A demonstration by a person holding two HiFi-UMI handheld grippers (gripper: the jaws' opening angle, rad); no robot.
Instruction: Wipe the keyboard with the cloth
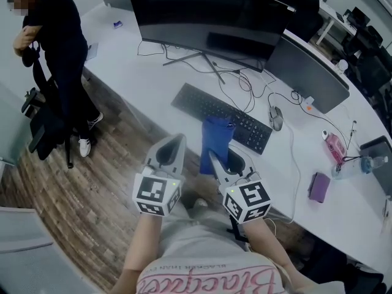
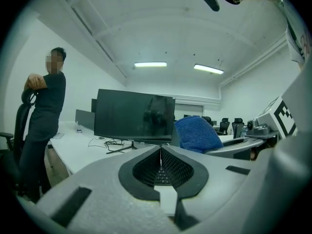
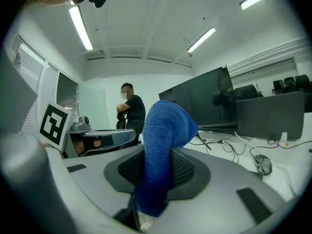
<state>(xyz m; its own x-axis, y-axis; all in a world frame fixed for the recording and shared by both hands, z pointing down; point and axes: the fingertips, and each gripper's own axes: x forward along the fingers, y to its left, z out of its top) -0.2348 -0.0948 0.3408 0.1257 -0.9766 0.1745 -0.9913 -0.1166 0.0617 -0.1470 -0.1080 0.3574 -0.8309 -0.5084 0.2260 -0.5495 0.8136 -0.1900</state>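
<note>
The right claw [image 3: 155, 179] is clenched on the blue cloth [image 1: 215, 141], which it holds above the near edge of the black keyboard [image 1: 220, 116] on the white bench [image 1: 153, 81]. The left claw [image 2: 160, 156] is beside it, with its jaws pressed together on nothing. No writing on the things can be read.

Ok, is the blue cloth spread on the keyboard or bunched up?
Bunched up. The cloth sticks up as a wad from the right gripper, clamped between its jaws, not flat on the keyboard.
</note>
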